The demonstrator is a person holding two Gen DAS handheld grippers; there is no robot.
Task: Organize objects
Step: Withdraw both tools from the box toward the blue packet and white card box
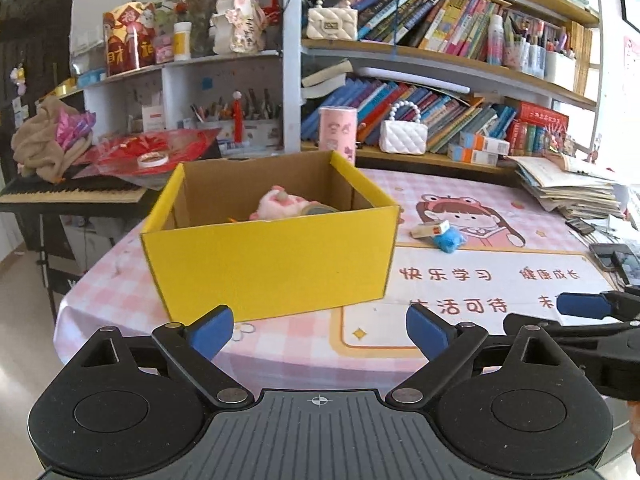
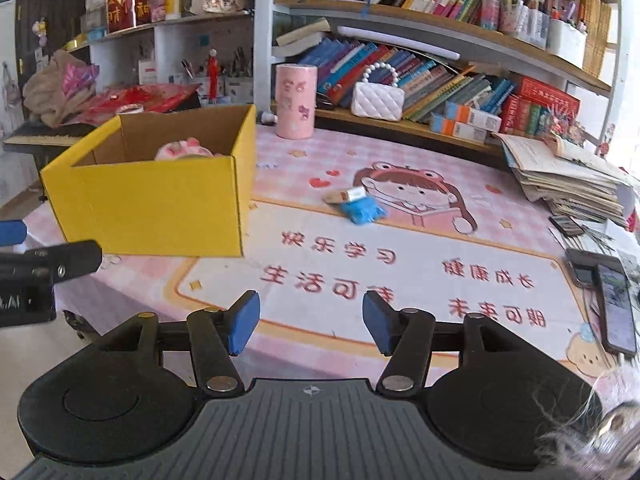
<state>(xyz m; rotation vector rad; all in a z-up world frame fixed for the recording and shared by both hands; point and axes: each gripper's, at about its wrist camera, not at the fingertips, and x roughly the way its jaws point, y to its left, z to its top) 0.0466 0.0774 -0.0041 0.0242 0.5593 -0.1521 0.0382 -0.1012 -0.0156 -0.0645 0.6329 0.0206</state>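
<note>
A yellow cardboard box (image 1: 272, 264) stands open on the pink table mat; it also shows in the right wrist view (image 2: 160, 208). A pink plush toy (image 1: 280, 202) lies inside it. A small white and orange carton (image 1: 431, 229) and a blue plush toy (image 1: 450, 239) lie on the mat right of the box, also in the right wrist view, carton (image 2: 345, 195) and blue toy (image 2: 362, 210). My left gripper (image 1: 318, 330) is open and empty in front of the box. My right gripper (image 2: 310, 322) is open and empty near the table's front edge.
A pink cylinder (image 2: 295, 100) stands behind the box. A stack of papers (image 2: 568, 184) and phones (image 2: 616, 304) lie at the right. Bookshelves (image 1: 440, 60) line the back. A keyboard (image 1: 72, 192) with clutter stands at the left.
</note>
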